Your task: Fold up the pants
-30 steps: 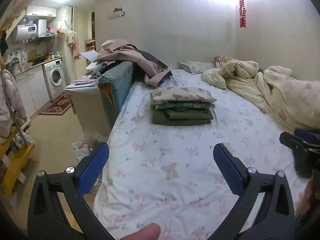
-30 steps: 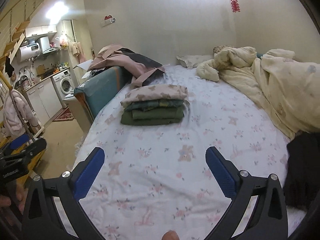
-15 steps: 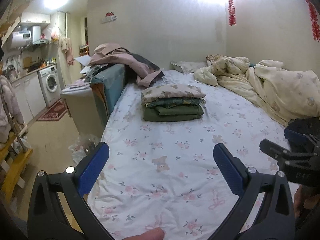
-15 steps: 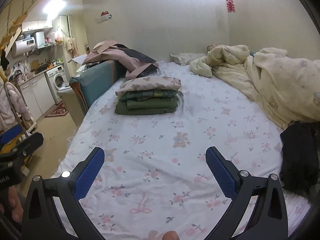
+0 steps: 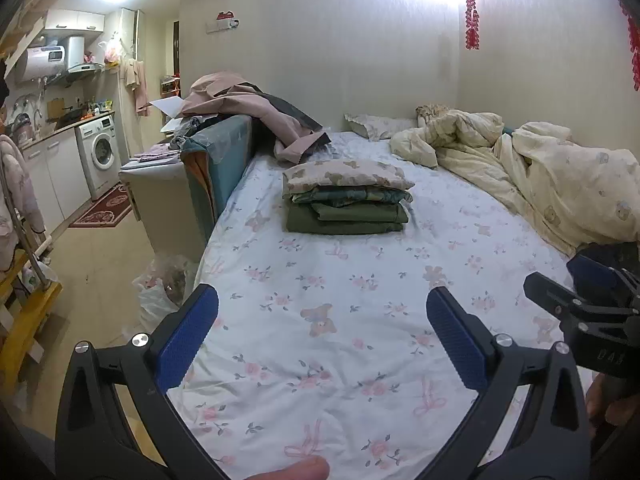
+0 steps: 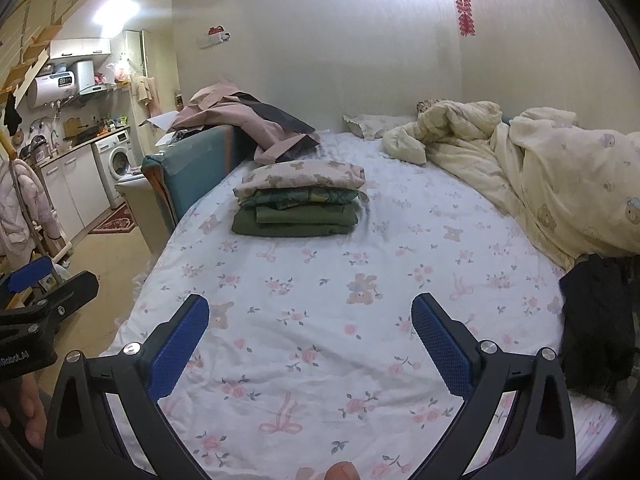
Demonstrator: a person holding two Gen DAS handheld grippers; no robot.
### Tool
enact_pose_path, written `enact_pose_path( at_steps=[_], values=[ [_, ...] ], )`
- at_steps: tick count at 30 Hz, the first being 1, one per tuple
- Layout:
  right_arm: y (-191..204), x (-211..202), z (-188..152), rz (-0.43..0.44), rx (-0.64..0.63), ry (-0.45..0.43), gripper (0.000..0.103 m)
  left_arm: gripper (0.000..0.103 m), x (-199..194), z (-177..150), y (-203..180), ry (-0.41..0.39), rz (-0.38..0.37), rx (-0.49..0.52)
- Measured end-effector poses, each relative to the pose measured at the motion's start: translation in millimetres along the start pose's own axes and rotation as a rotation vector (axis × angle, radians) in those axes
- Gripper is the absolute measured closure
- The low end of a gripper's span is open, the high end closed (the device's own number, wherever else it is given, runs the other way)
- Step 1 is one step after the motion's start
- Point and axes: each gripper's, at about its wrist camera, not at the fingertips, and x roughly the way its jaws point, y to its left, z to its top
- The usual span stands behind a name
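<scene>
Fingers of the left gripper (image 5: 322, 330) stand spread and empty over the bed's (image 5: 360, 360) near edge in the left wrist view, with a folded stack (image 5: 346, 200) toward the far left side. In the right wrist view the right gripper (image 6: 310, 336) is likewise spread with nothing held, and the dark pants (image 6: 598, 320) (apparently the next piece) lie bunched at the near right edge, so folding them has not begun.
</scene>
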Motion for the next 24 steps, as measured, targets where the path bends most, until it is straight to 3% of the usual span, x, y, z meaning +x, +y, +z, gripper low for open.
enact_pose_path(
  at_steps=[24],
  values=[
    [1.3, -4.7, 4.4, 0.000, -0.003, -0.015, 0.000, 0.000, -0.5, 0.5, 0.1, 0.002, 0.000, -0.001]
  ],
)
